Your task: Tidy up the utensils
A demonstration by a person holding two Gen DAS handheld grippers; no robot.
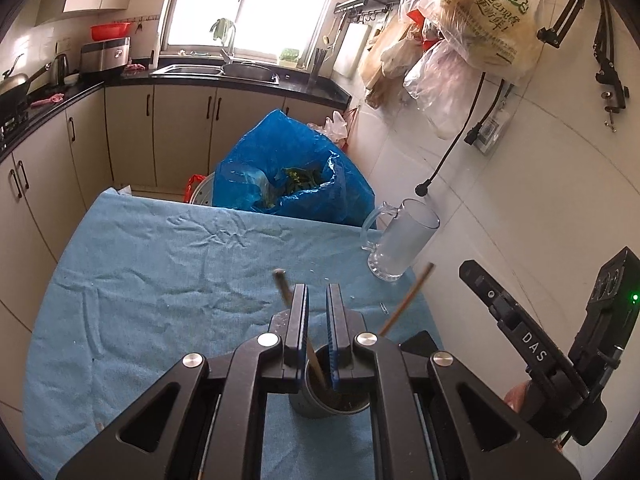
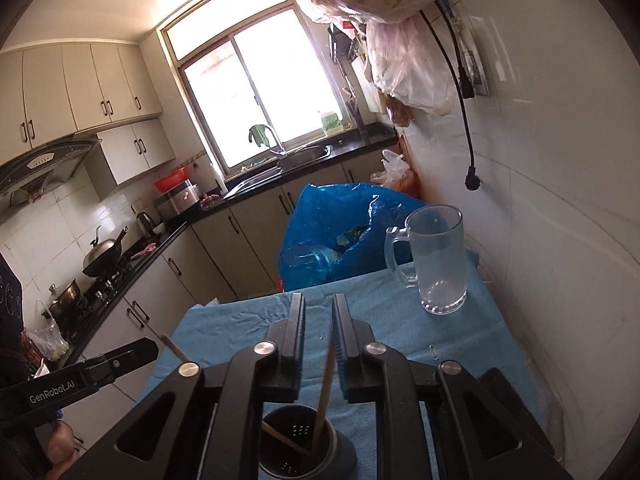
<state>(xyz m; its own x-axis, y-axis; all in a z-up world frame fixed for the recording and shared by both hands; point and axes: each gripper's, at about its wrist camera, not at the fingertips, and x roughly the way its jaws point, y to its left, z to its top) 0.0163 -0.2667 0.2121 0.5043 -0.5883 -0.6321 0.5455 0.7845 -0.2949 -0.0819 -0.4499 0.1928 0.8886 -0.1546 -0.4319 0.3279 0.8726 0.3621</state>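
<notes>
2 chopsticks (image 2: 323, 396) stood in the holder (image 2: 320, 456) at 6 o'clock, left gripper (image 1: 318, 320) pinching 1, right gripper (image 2: 319, 332) narrowly parted, mug (image 2: 438, 258) by the table edge (image 2: 516, 344) at 2 o'clock.

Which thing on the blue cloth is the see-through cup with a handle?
Find the table with the blue cloth by the white wall. At its far corner, in front of the blue plastic bag, stands the glass mug. It is the only clear, empty thing there; the dark holder nearby has chopsticks in it.
</notes>
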